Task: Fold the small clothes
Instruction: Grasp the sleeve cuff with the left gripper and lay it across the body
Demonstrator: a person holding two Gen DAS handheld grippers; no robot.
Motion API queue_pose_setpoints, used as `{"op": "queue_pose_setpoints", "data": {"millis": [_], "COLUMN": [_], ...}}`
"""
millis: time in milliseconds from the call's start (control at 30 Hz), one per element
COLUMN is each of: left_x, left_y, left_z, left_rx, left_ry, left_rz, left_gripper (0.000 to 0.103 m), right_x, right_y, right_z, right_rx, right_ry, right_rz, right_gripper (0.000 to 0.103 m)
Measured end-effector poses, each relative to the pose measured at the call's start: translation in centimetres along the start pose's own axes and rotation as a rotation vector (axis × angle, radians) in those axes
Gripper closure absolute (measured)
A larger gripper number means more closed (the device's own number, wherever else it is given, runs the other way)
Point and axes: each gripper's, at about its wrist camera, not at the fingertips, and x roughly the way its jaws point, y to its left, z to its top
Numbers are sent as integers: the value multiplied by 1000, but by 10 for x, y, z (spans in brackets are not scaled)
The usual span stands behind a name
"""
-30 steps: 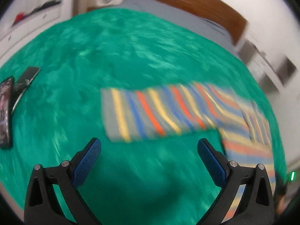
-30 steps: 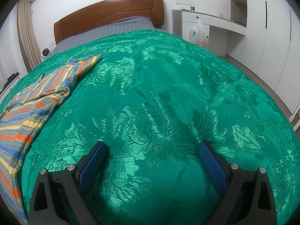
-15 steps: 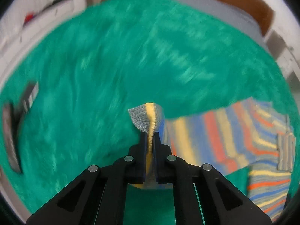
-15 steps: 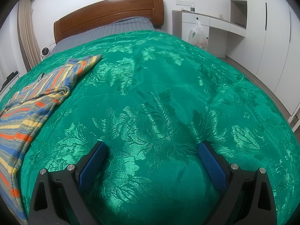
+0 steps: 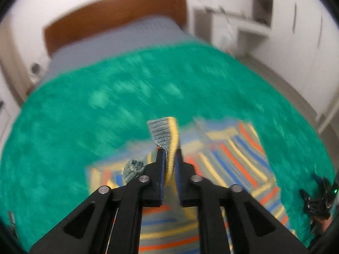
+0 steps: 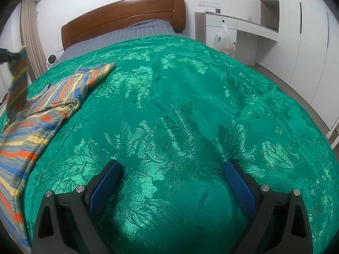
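Observation:
A small striped knit garment (image 5: 233,158) in grey, yellow, blue and orange lies on the green bedspread (image 5: 106,105). My left gripper (image 5: 169,158) is shut on the grey and yellow cuff of its sleeve (image 5: 165,133) and holds it lifted above the rest of the garment. In the right wrist view the garment (image 6: 42,114) lies at the left, with the lifted sleeve (image 6: 18,80) hanging at the far left edge. My right gripper (image 6: 171,177) is open and empty, low over the bare bedspread (image 6: 190,105), well to the right of the garment.
A wooden headboard (image 6: 122,19) and grey sheet (image 6: 127,33) are at the far end of the bed. A white desk (image 6: 237,27) with a hanging plastic bag (image 6: 224,42) and wardrobes stand to the right. A small fan (image 6: 51,59) sits on the floor at the left.
My left gripper closed on the sleeve cuff, lifted it and swung it toward the garment's body. The right gripper has not moved.

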Motion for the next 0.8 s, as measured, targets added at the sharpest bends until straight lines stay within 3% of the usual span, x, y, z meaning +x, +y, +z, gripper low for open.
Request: {"op": "queue_pose_setpoints", "data": {"millis": [33, 67, 133, 200, 333, 400, 533, 633, 667, 733, 767, 800], "left_x": [15, 23, 15, -4, -39, -41, -19, 6, 16, 35, 42, 44], "left_y": [-12, -20, -27, -6, 48, 77, 83, 60, 56, 63, 74, 91], "left_z": [-11, -23, -45, -62, -84, -93, -115, -129, -130, -132, -134, -136], "left_rx": [4, 7, 9, -4, -64, -56, 74, 181, 196, 155, 77, -44], "left_ry": [47, 68, 69, 53, -6, 20, 126, 128, 115, 95, 100, 97], "left_rz": [-3, -9, -65, -90, -26, -9, -40, 55, 115, 258, 272, 224], "left_gripper": [61, 55, 53, 53, 48, 44, 39, 39, 39, 66, 93, 95], "right_x": [0, 0, 0, -1, -1, -1, -1, -1, -1, 0, 0, 0], "right_y": [-1, 0, -1, -1, -1, -1, -1, 0, 0, 1, 2, 3], "right_z": [0, 0, 0, 0, -1, -1, -1, -1, -1, 0, 1, 2], "right_rx": [0, 0, 1, 2, 1, 0, -1, -5, -7, -14, -18, -20], "right_ry": [1, 1, -1, -3, -5, -5, -3, 0, 2, 8, 15, 20], "right_rz": [0, 0, 1, 3, 4, 3, 1, -4, -6, -14, -19, -21], "right_gripper": [5, 5, 5, 5, 5, 5, 5, 5, 5, 5, 5, 5]}}
